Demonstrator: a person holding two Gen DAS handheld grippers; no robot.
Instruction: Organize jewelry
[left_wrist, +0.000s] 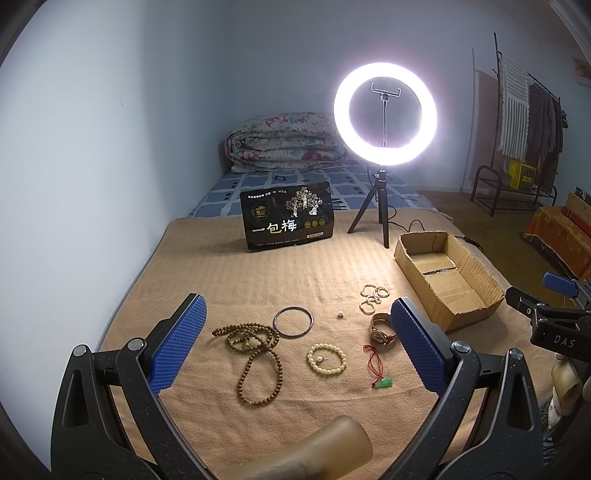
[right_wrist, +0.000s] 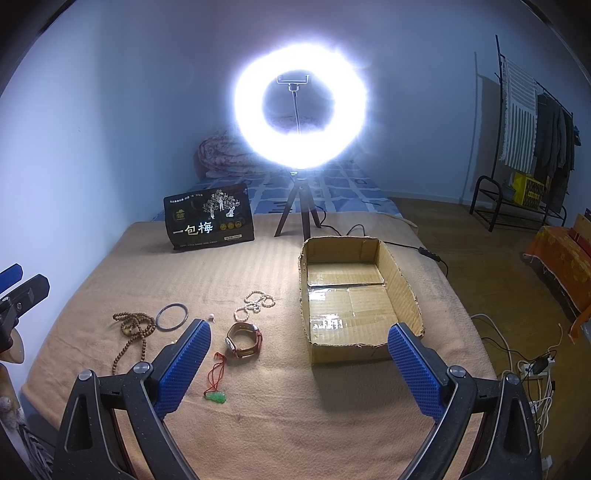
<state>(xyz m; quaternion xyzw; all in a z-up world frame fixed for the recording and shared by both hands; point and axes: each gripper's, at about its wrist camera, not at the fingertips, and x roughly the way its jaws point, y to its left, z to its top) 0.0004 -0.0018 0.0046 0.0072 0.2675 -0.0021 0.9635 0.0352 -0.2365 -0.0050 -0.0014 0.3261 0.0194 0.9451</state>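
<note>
Looking along both tools, we see the left hand-held gripper (left_wrist: 295, 343) spread wide with nothing between its blue pads, hanging above the jewelry on the tan blanket (left_wrist: 258, 266) that covers the bed. Our right hand-held gripper (right_wrist: 299, 365) is spread just as wide and holds nothing; its right finger sits in front of the near corner of the cardboard box (right_wrist: 402, 280).

Between the left fingers lie the brown bead necklace (left_wrist: 255, 354), the dark bangle (left_wrist: 293, 321), the pale bead bracelet (left_wrist: 327, 359) with a small pearl piece (left_wrist: 320, 359) inside its loop, and a tiny pearl (left_wrist: 340, 314) on its own. The white bead strand (left_wrist: 373, 297) lies farther back, nearer the box. The watch (right_wrist: 243, 339) and the red cord with green pendant (right_wrist: 216, 384) lie close together but apart, just inside the right tool's left finger.

The box stands open-topped to the right of all the pieces, its near wall torn and ragged, its right side close to the blanket's edge. A bare strip of blanket runs between the jewelry and the box. Behind, the ring light (right_wrist: 301, 107) on its tripod and a black snack bag (right_wrist: 210, 225) stand well back from the pieces. At left the bed meets the wall; at right it drops to the wooden floor (right_wrist: 461, 229)
</note>
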